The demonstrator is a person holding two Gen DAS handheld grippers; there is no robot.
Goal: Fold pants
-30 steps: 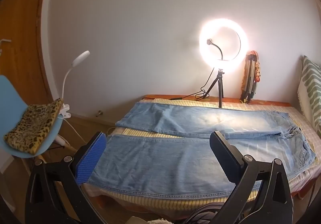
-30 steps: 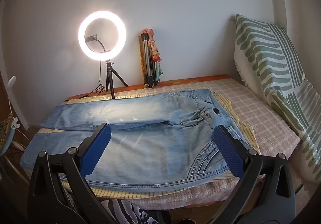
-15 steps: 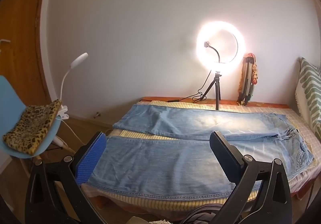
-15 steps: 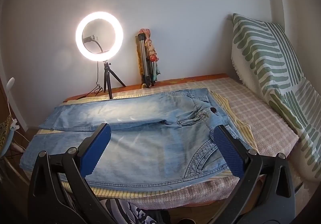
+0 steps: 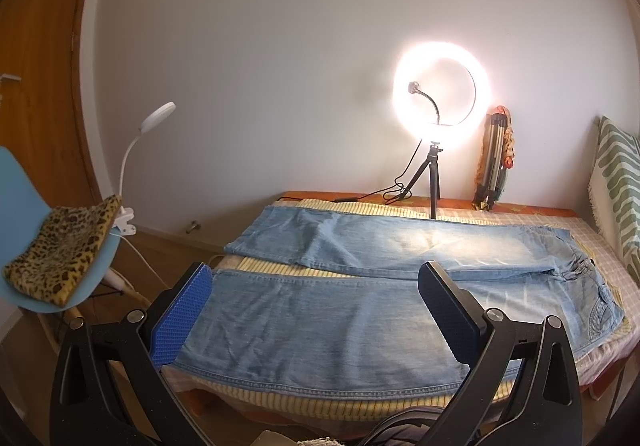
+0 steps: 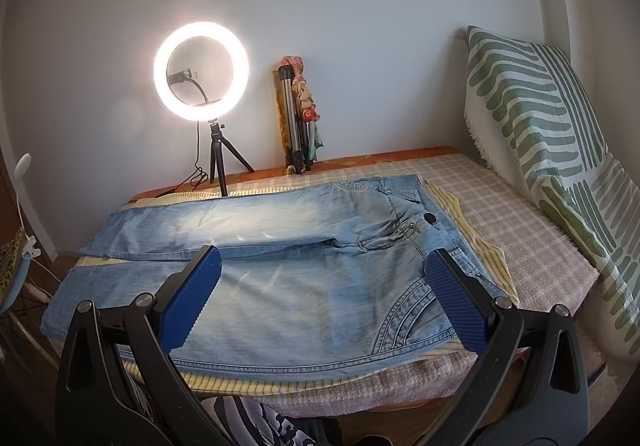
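Light blue jeans (image 5: 328, 322) lie flat on the bed, legs spread apart toward the left, waist to the right; they also show in the right wrist view (image 6: 288, 286). My left gripper (image 5: 316, 310) is open and empty, held in front of the near leg's cuff end. My right gripper (image 6: 324, 294) is open and empty, held in front of the waist and seat area. Neither touches the fabric.
A lit ring light on a tripod (image 5: 440, 98) and a folded tripod (image 5: 494, 162) stand at the bed's far edge. A green-striped pillow (image 6: 552, 150) leans at the right. A blue chair with a leopard cushion (image 5: 60, 246) and a clip lamp (image 5: 156, 118) stand at the left.
Both grippers have drifted slightly; the jeans sit a little lower in the left view. The jeans have not moved and both grippers stay open.
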